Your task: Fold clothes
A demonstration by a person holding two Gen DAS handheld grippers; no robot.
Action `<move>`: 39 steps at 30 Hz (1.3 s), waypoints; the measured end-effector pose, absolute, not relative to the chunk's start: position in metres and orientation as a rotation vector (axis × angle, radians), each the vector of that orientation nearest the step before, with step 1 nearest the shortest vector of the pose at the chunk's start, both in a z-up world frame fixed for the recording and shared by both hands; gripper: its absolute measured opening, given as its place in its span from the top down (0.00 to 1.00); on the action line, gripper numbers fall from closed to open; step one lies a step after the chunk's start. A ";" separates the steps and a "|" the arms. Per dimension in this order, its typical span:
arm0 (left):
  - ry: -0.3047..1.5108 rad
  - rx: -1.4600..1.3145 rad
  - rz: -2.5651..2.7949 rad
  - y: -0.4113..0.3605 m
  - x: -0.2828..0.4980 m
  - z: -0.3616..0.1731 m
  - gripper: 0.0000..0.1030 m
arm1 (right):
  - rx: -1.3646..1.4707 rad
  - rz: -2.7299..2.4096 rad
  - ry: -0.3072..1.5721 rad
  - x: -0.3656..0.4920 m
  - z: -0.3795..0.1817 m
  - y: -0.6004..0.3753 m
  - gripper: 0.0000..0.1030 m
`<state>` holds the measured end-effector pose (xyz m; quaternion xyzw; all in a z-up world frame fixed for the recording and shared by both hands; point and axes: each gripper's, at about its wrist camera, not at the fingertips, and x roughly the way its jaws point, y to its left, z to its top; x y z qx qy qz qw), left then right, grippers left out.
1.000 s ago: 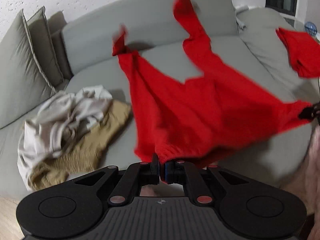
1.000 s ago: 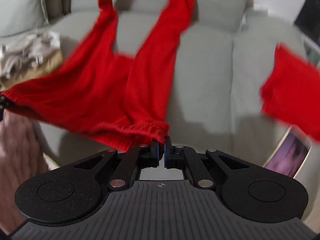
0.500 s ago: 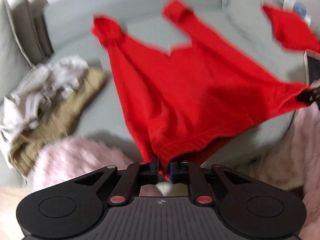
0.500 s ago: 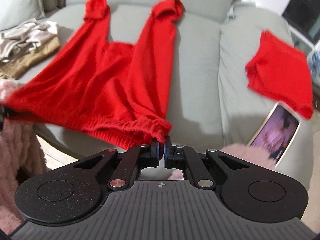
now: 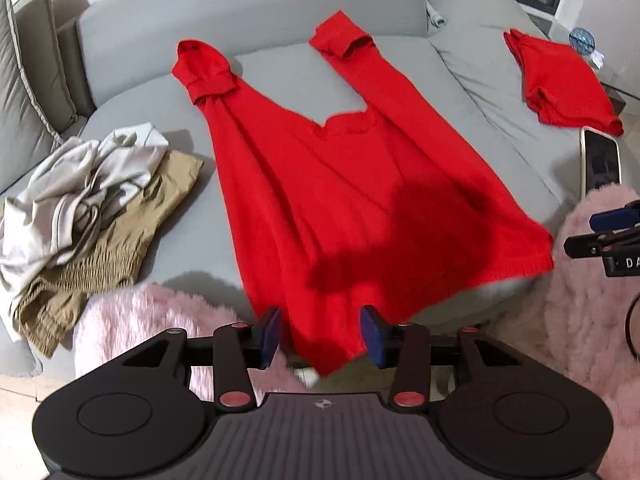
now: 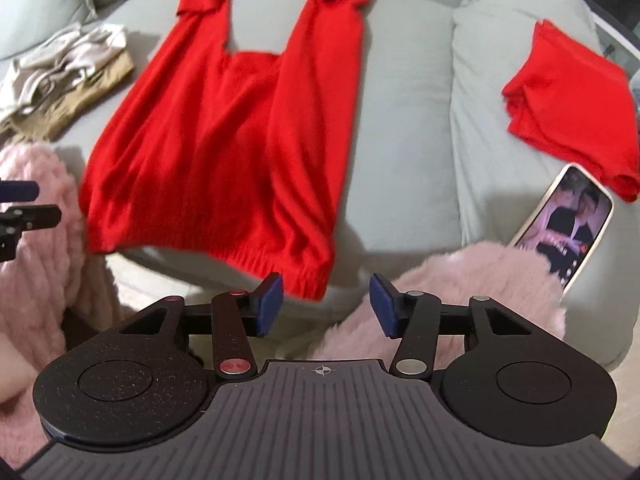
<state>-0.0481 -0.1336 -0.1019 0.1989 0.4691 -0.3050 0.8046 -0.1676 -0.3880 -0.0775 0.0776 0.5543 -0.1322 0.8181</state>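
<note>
The red sweater [image 5: 352, 184] lies spread on the grey sofa [image 5: 280, 80], both sleeves extending toward the backrest and the hem hanging over the front edge of the seat. The left gripper [image 5: 320, 334] has just been opening; its jaws stand apart with one hem corner hanging between them, and the pads do not press on the fabric. The right gripper [image 6: 326, 306] has likewise just been opening; its jaws stand apart just below the other hem corner, with nothing gripped. A second folded red garment [image 6: 572, 108] rests on the adjacent cushion, near a phone [image 6: 564, 220]. A pile of beige and tan clothes [image 5: 88, 208] lies left of the sweater.
</note>
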 end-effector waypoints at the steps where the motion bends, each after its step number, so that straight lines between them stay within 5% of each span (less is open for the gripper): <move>1: 0.992 0.417 -0.658 -0.138 -0.045 -0.102 0.60 | 0.168 -0.279 1.168 -0.164 -0.079 -0.389 0.48; 39: 0.993 0.497 -0.752 -0.247 -0.009 -0.162 0.52 | 0.160 -0.130 1.181 -0.082 -0.135 -0.406 0.51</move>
